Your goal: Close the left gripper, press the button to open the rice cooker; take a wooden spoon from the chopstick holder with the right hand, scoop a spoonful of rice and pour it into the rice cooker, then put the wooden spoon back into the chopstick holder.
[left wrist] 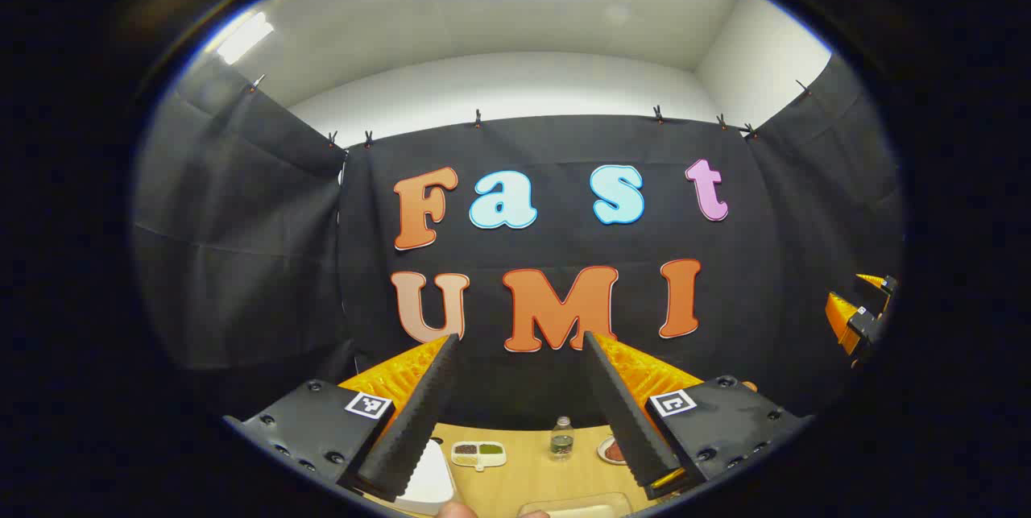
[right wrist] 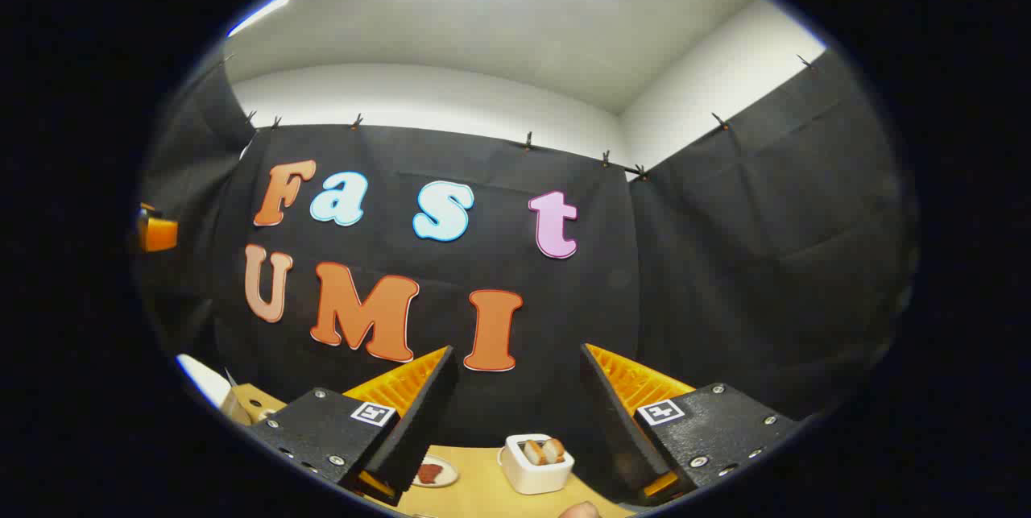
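Both claws raised, fingers apart, gripping nothing.
Left claw (left wrist: pixel 519 341) above the table (left wrist: pixel 523 470); white rice cooker (left wrist: pixel 427 482) near-left below it, divided dish (left wrist: pixel 478 453) and small bottle (left wrist: pixel 562 437) farther back. Right claw (right wrist: pixel 515 353) over white chopstick holder (right wrist: pixel 537 466), wooden tips inside; small plate (right wrist: pixel 433 472) to its left.
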`<state>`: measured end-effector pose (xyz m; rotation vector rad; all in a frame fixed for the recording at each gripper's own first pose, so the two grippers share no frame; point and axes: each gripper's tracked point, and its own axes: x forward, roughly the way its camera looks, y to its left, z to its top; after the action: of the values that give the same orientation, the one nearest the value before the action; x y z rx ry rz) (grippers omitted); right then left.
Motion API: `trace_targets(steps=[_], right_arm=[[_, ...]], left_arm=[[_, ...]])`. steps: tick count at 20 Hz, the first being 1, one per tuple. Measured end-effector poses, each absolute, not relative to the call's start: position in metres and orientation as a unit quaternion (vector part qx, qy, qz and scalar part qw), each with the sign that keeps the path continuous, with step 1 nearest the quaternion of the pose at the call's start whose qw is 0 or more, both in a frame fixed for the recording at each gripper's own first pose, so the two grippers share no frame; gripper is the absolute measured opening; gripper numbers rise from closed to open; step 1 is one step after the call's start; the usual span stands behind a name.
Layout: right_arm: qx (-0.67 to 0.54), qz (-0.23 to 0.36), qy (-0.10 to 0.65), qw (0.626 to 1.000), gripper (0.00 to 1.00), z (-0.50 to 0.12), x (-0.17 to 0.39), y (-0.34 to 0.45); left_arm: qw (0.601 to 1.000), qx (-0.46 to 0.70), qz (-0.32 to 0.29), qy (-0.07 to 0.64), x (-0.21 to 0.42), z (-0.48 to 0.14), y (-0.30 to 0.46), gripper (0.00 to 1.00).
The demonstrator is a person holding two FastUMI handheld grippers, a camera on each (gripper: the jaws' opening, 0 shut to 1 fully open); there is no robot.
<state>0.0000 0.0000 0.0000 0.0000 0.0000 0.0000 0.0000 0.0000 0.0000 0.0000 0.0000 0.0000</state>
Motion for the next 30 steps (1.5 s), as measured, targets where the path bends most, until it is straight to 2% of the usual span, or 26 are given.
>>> trace_targets(steps=[4, 7, 12, 13, 15, 16, 21, 22, 23, 25, 28, 30], right_arm=[[-0.052, -0.028, 0.006, 0.998, 0.94, 0.008, -0.018, 0.025], [-0.075, 0.001, 0.016, 0.997, 0.93, 0.015, -0.021, 0.054], [-0.054, 0.050, 0.002, 0.997, 0.93, 0.029, -0.011, 0.071], [-0.049, 0.057, 0.005, 0.997, 0.93, 0.026, -0.010, 0.071], [-0.038, 0.072, 0.016, 0.997, 0.93, 0.018, -0.004, 0.073], [-0.033, 0.074, 0.018, 0.997, 0.93, 0.015, 0.000, 0.072], [-0.036, 0.079, 0.024, 0.996, 0.96, 0.004, 0.012, 0.063], [-0.038, 0.079, 0.025, 0.996, 0.92, 0.002, 0.012, 0.062], [-0.039, 0.078, 0.028, 0.996, 0.96, 0.000, 0.013, 0.060], [-0.038, 0.076, 0.031, 0.996, 0.94, -0.002, 0.010, 0.057], [-0.041, 0.071, 0.040, 0.996, 0.94, -0.008, 0.010, 0.052], [-0.049, 0.060, 0.050, 0.996, 0.94, -0.016, 0.008, 0.043]], left_arm=[[1.000, -0.015, -0.019, 0.011, 0.015, -0.019, 0.052, 0.99], [1.000, -0.007, -0.005, 0.016, 0.024, -0.033, 0.082, 0.97], [0.999, 0.006, 0.020, 0.041, 0.013, -0.052, 0.086, 1.00], [0.999, 0.012, 0.027, 0.045, 0.010, -0.055, 0.087, 0.96], [0.997, 0.025, 0.061, 0.048, 0.004, -0.057, 0.100, 0.97], [0.996, 0.023, 0.072, 0.049, 0.004, -0.057, 0.102, 1.00], [0.993, 0.005, 0.098, 0.069, 0.001, -0.066, 0.115, 1.00], [0.992, 0.009, 0.103, 0.071, 0.000, -0.065, 0.119, 0.97], [0.992, 0.012, 0.107, 0.071, 0.001, -0.064, 0.121, 1.00], [0.991, 0.014, 0.110, 0.071, 0.003, -0.062, 0.124, 0.96], [0.991, 0.010, 0.096, 0.088, 0.011, -0.070, 0.118, 0.57], [0.989, 0.023, 0.108, 0.102, 0.015, -0.077, 0.125, 0.31]])
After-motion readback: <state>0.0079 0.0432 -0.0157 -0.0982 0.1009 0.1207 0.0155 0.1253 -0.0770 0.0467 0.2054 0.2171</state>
